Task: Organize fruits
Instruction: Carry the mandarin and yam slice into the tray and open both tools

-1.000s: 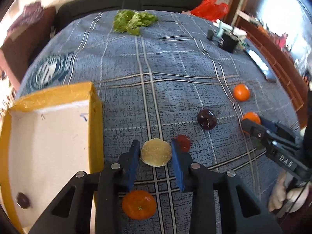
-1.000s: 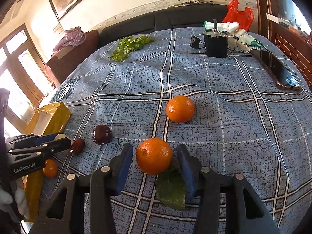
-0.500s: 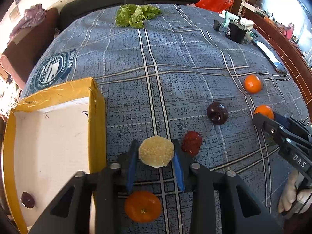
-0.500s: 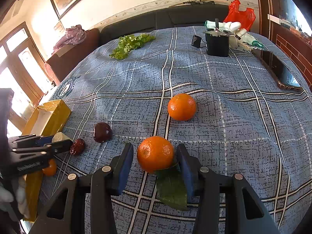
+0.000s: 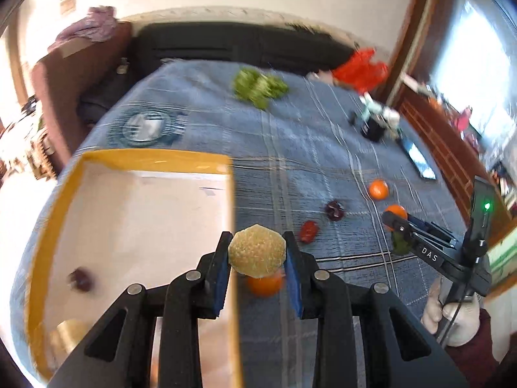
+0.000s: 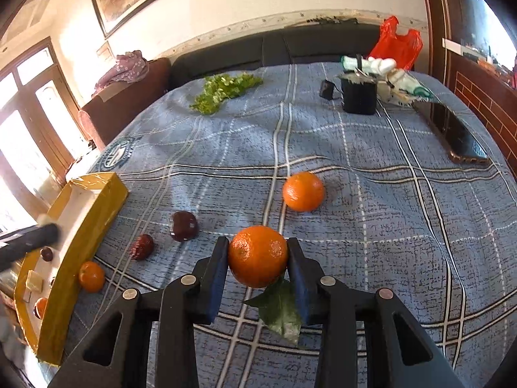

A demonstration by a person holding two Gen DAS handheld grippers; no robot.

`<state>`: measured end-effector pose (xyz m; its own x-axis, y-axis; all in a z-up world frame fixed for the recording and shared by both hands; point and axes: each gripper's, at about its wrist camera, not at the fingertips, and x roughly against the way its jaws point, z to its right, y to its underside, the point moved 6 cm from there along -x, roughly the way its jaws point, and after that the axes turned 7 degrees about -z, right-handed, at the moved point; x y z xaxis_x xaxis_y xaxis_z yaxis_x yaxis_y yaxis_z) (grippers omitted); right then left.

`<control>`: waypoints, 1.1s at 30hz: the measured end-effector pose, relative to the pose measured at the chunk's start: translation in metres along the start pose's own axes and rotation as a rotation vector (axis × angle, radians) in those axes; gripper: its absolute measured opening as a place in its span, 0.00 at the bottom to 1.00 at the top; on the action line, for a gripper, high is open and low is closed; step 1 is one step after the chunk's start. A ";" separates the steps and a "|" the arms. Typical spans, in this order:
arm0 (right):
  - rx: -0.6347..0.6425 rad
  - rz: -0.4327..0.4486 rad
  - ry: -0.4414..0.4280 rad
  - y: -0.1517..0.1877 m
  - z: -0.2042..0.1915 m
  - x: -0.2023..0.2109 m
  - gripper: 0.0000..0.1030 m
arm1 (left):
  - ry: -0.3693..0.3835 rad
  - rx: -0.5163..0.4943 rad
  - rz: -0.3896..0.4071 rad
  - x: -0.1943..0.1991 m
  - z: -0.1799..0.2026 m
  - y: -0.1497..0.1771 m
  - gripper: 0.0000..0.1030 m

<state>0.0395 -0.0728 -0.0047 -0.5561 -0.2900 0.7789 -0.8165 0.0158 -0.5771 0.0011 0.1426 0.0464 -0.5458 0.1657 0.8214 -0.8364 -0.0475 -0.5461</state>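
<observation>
My left gripper [image 5: 257, 238] is shut on a pale, rough round fruit [image 5: 257, 252], held in the air beside the right wall of the yellow box [image 5: 145, 158]. A small orange [image 5: 265, 286] lies on the cloth under it. The box holds a dark fruit [image 5: 80, 279] and a pale piece [image 5: 69, 329]. My right gripper [image 6: 258, 245] has its jaws closing, with both pads against an orange [image 6: 258, 255] that carries a green leaf [image 6: 281, 310]. Another orange [image 6: 303, 190], a dark plum [image 6: 183, 225] and a red fruit [image 6: 141, 246] lie loose on the blue checked cloth.
Leafy greens [image 6: 223, 92] lie at the far middle. A black container [image 6: 359, 95], a phone [image 6: 458, 139] and a red bag [image 6: 395, 43] are at the far right. A gloved hand [image 5: 452, 317] holds the right gripper's handle. A dark sofa runs behind the table.
The left gripper rose with the pale fruit and swung left towards the box. The right jaws narrowed onto the orange, which stayed in place.
</observation>
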 end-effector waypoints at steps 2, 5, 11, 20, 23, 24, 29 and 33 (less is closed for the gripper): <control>0.025 0.019 0.004 -0.001 -0.013 0.008 0.38 | -0.022 0.042 0.025 0.019 -0.027 0.007 0.29; 0.066 0.039 -0.041 -0.001 -0.042 0.024 0.38 | -0.066 0.097 0.047 0.039 -0.066 0.016 0.29; 0.210 0.027 -0.173 0.005 -0.138 0.048 0.38 | -0.127 0.190 0.060 0.049 -0.125 0.032 0.29; 0.388 -0.103 -0.294 0.045 -0.256 0.017 0.39 | -0.159 0.255 0.019 0.026 -0.177 0.045 0.29; 0.417 -0.145 -0.320 0.050 -0.281 0.002 0.39 | -0.166 0.268 0.003 0.020 -0.189 0.048 0.29; 0.426 -0.155 -0.326 0.050 -0.287 -0.002 0.39 | -0.167 0.274 -0.004 0.017 -0.193 0.049 0.29; 0.474 -0.209 -0.321 0.055 -0.315 -0.031 0.39 | -0.151 0.293 -0.032 0.004 -0.207 0.050 0.29; 0.498 -0.254 -0.301 0.062 -0.326 -0.052 0.39 | -0.137 0.302 -0.048 -0.003 -0.209 0.050 0.29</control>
<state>-0.0330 0.2556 -0.0006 -0.2275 -0.4842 0.8449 -0.7065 -0.5150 -0.4854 -0.0285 0.3457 -0.0179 -0.4902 0.0414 0.8706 -0.8276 -0.3357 -0.4500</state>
